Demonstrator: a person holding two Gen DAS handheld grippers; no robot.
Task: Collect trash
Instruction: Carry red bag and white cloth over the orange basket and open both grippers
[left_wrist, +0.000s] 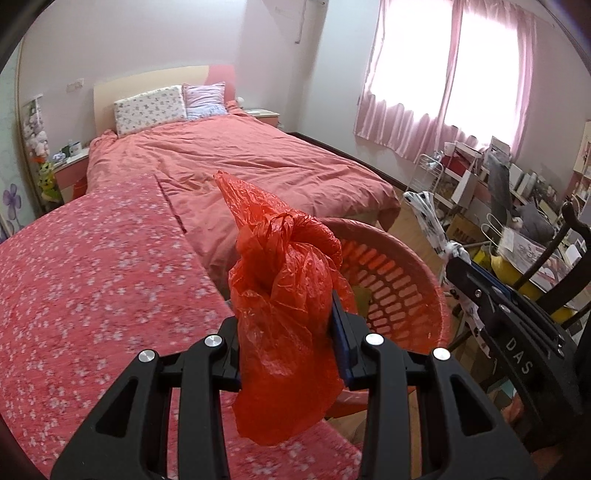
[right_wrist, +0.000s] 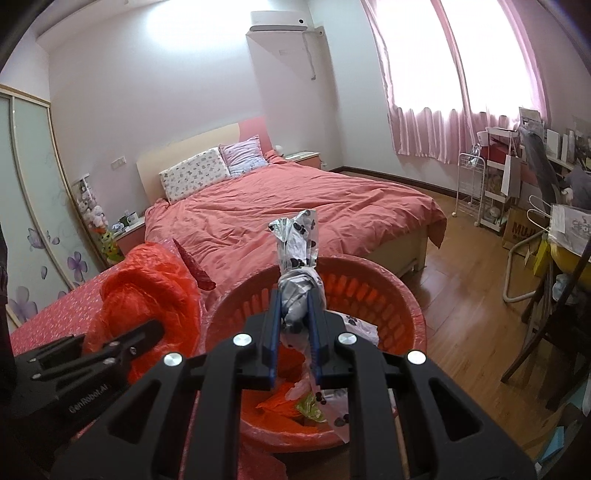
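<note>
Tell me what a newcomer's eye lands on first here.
The knotted orange-red plastic bag clamped in the left gripper, held beside the red basket. Next, the white bag with black prints pinched in the right gripper right above that basket, which already holds scraps. Behind both spreads the big bed with a coral duvet.

An orange-red bag (left_wrist: 284, 295), a white black-spotted bag (right_wrist: 299, 266), a red slotted basket (right_wrist: 388, 295).

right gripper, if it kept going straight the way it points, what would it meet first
Most likely the red basket. The right gripper, shut on a white bag with black prints, points down over the basket's open top, so its inside or far wall comes first, though depth is hard to judge in this view.
</note>
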